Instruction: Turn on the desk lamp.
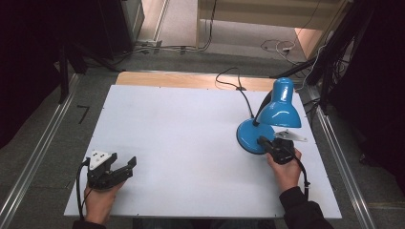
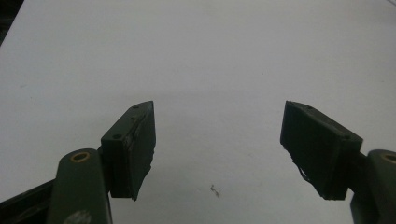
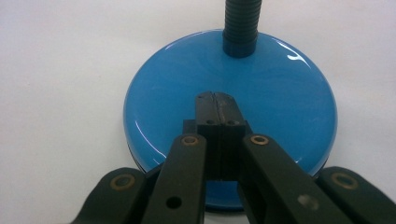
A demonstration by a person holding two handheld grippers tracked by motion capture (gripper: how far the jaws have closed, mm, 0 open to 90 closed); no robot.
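While right claw (image 3: 215,100) was clamped fully shut with nothing between jaws, its tips sat on top of blue lamp's base (image 3: 280,93), probably pressing switch there, can't tell. Lamp (image 1: 274,114) stood at right side of table (image 1: 181,138), shade looked unlit, so job seemed barely started. Left claw (image 2: 217,140) hung wide open, empty, near left corner. Count: one lamp, two claws.

A white tabletop (image 1: 181,143) lies on a pale wooden board (image 1: 191,80) whose far edge shows. Grey carpet floor (image 1: 229,59) surrounds it, with metal rails (image 1: 33,162) along both sides, loose cables (image 1: 277,46) beyond, and dark curtains (image 1: 28,57) flanking the scene.
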